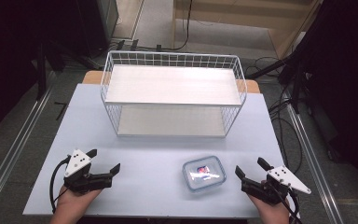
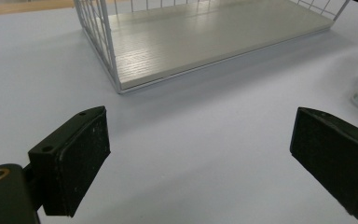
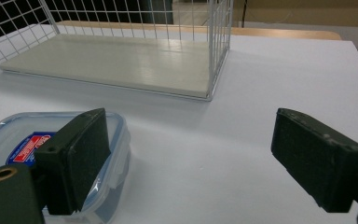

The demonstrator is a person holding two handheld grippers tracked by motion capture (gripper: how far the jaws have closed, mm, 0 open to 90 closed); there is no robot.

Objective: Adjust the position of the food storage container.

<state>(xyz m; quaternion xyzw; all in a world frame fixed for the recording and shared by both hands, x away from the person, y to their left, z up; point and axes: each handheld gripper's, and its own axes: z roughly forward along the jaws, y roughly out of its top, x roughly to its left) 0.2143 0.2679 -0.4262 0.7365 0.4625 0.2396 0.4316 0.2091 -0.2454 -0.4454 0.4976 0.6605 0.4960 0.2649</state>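
Note:
A clear plastic food container [image 1: 204, 172] with a snap lid and a red-and-blue label lies flat on the pale table, near its front edge. In the right gripper view the container [image 3: 9, 140] sits low at the left, partly behind the left jaw. My right gripper [image 1: 251, 167] rests just right of it, open, with nothing between its jaws [image 3: 191, 158]. My left gripper [image 1: 104, 161] rests at the front left, open and empty, well apart from the container [image 2: 200, 158]. A white wire rack [image 1: 172, 93] with two pale shelves stands at the back middle.
The table [image 1: 149, 154] has bare surface between the grippers and in front of the rack [image 2: 121, 88]. Cables and dark stands lie on the floor around the table's sides. The rack's lower shelf [image 3: 112, 65] is bare.

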